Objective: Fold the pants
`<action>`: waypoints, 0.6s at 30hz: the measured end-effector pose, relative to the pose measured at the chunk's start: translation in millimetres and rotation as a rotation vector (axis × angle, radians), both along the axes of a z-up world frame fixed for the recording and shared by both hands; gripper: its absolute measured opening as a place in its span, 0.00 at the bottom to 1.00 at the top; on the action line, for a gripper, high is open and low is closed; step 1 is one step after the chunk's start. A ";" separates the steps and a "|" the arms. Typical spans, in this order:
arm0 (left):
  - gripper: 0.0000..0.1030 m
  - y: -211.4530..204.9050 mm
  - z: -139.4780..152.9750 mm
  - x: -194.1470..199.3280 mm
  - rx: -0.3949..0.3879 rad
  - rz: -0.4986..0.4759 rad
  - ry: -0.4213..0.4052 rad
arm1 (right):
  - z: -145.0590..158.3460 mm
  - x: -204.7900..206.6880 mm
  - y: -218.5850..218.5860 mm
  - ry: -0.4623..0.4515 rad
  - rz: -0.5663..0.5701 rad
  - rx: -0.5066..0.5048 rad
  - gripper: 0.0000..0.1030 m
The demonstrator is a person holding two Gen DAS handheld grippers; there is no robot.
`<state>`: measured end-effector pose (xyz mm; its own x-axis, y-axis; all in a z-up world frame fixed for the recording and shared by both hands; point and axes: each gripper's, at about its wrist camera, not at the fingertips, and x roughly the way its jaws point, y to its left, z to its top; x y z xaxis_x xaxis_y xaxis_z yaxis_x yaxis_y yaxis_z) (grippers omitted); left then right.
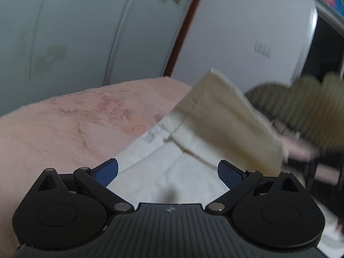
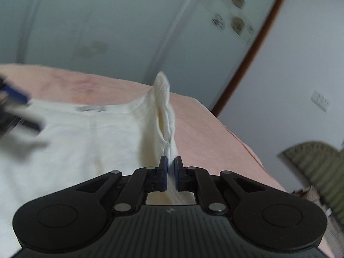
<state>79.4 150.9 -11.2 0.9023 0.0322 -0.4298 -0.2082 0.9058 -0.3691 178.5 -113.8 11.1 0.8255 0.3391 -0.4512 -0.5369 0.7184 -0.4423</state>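
Cream-white pants (image 2: 86,133) lie on a pink bed. My right gripper (image 2: 171,167) is shut on the pants' right edge and lifts it into an upright ridge. In the left wrist view the pants (image 1: 172,172) lie ahead, with one part (image 1: 225,124) raised and tilted up at the right. My left gripper (image 1: 167,172) is open and empty just above the flat fabric. It also shows, blurred, at the left edge of the right wrist view (image 2: 15,107).
The pink bed cover (image 1: 64,129) spreads left and behind the pants. Pale wardrobe doors (image 2: 107,32) and a white wall stand behind the bed. A ribbed olive object (image 2: 311,161) sits off the bed's right side.
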 end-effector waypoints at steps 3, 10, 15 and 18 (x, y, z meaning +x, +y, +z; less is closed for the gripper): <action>0.98 5.6 5.0 4.9 -0.138 -0.047 -0.019 | -16.4 -31.8 12.9 0.006 0.024 -0.036 0.06; 0.98 10.6 -8.8 67.6 -0.471 -0.118 0.122 | -37.2 -36.6 9.1 0.041 -0.029 0.056 0.06; 0.71 18.4 -23.2 107.1 -0.616 -0.082 0.175 | -35.0 -40.3 7.7 0.042 -0.052 0.117 0.06; 0.31 23.4 -30.1 121.2 -0.642 -0.089 0.225 | -39.3 -42.5 8.5 0.033 -0.056 0.091 0.06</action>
